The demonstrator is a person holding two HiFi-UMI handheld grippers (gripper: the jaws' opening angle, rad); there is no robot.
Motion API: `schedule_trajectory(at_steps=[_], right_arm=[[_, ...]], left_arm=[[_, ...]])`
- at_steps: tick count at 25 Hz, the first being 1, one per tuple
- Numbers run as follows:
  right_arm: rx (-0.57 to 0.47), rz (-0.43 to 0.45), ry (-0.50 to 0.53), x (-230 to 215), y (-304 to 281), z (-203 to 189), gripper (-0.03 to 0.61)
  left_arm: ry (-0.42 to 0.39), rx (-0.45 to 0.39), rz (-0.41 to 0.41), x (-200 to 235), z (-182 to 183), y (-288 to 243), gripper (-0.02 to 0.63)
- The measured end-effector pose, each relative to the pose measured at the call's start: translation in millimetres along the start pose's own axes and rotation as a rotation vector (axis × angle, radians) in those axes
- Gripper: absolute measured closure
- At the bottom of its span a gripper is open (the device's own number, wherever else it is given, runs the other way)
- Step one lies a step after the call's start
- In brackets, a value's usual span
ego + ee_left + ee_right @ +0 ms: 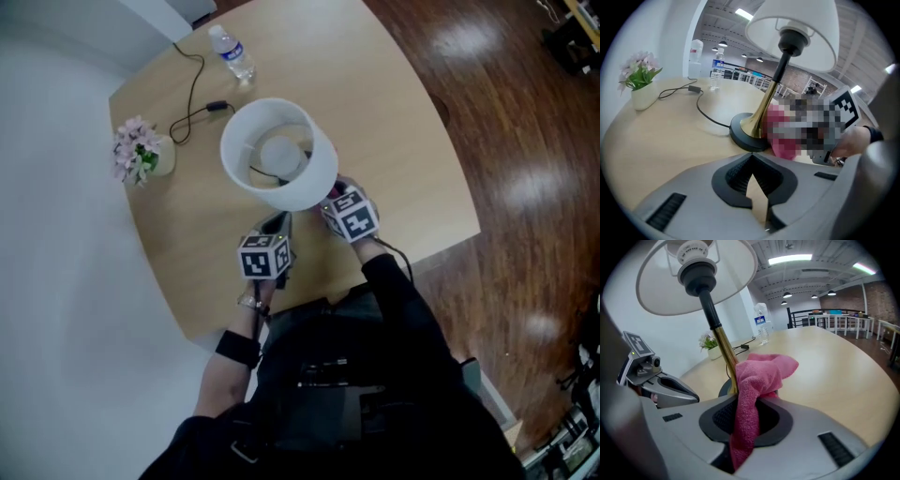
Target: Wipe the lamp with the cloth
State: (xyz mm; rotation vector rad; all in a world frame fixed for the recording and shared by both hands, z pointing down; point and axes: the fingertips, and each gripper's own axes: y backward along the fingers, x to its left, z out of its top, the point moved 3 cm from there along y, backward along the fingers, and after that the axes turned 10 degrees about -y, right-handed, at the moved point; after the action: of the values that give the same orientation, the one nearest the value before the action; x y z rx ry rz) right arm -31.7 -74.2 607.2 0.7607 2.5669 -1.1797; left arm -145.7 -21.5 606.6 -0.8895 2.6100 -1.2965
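Note:
The lamp has a white shade [279,153], a brass stem [723,350] and a dark round base [743,133], and it stands on the wooden table [394,141]. My right gripper [745,423] is shut on a pink cloth [757,380], which is bunched against the lower stem just above the base. In the head view the right gripper [336,199] reaches under the shade's near edge. My left gripper [752,180] is shut with nothing in it, and it points at the base from the near left. It shows in the head view as the left gripper [279,225].
A small pot of pink flowers [141,155] stands at the table's left edge and a water bottle [232,54] at the far side. The lamp's black cord [192,103] loops between them. The table's near edge runs just in front of the person's body.

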Motion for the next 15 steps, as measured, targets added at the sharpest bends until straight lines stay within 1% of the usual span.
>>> schedule_trajectory(at_steps=[5, 7, 13, 15], right_arm=[[-0.048, -0.111, -0.064, 16.1, 0.3, -8.7, 0.511], [-0.052, -0.140, -0.082, 23.6, -0.4, -10.5, 0.511], [-0.033, -0.186, -0.074, 54.2, -30.4, -18.1, 0.511], [-0.020, -0.203, -0.050, 60.8, -44.9, -14.0, 0.511]], left_arm=[[-0.045, -0.010, -0.049, 21.8, -10.9, 14.3, 0.609], [-0.068, -0.016, -0.059, 30.2, -14.1, 20.5, 0.609], [-0.083, -0.021, -0.070, 66.6, -29.2, 30.8, 0.609], [-0.082, -0.028, -0.075, 78.6, -31.9, 33.8, 0.609]])
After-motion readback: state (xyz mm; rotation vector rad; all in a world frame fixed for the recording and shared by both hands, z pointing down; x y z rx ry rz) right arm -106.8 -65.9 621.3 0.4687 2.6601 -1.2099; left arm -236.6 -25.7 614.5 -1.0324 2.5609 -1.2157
